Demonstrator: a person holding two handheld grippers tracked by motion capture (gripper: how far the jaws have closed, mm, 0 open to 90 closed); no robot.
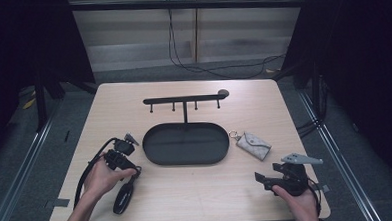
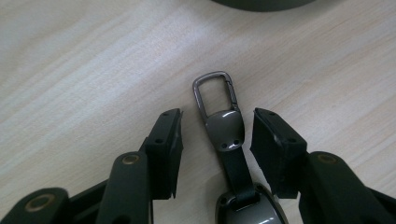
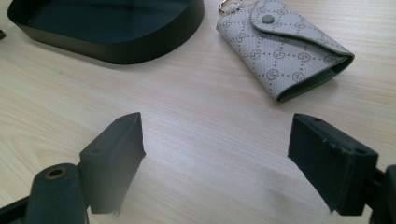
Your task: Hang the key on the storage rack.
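Left tool (image 2: 215,135) apart astride key fob clasp (image 2: 218,114); right tool (image 3: 215,158) wide apart; clasp likely to skid if pinched off-centre.

A light wooden table (image 1: 133,100) carries a black oval tray with a hook rack (image 1: 185,143) at centre, a patterned key pouch (image 1: 253,145) toward the right edge, and a black key fob (image 1: 122,196) near the front-left corner.
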